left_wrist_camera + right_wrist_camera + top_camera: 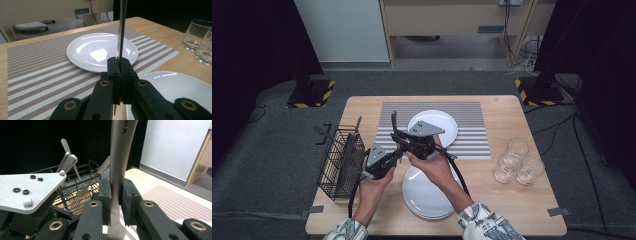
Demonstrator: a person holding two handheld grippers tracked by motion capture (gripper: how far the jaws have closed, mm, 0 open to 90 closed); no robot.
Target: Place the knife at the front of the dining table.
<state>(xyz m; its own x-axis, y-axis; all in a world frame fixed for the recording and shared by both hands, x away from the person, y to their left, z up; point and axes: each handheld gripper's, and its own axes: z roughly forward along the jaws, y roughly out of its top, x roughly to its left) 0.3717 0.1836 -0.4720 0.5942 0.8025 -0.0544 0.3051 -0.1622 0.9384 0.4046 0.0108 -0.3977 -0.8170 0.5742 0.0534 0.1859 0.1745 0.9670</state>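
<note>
Holding one piece of silver steel cutlery (120, 170) upright between both tools, we appear to be mid-handover above the wooden bench (512, 205). Our right gripper (115, 192) has its jaws clamped on the flat handle; our left gripper (119, 65) has its jaws closed on the thin edge of the same piece, as far as we can tell. It stands at about 9 o'clock from the round white plate (447, 122) on the striped grey placemat (472, 142), with the black wire basket (339, 162) farther toward 9 o'clock. Next, we judge, one grip must release so the other can carry the piece to the plate's side.
</note>
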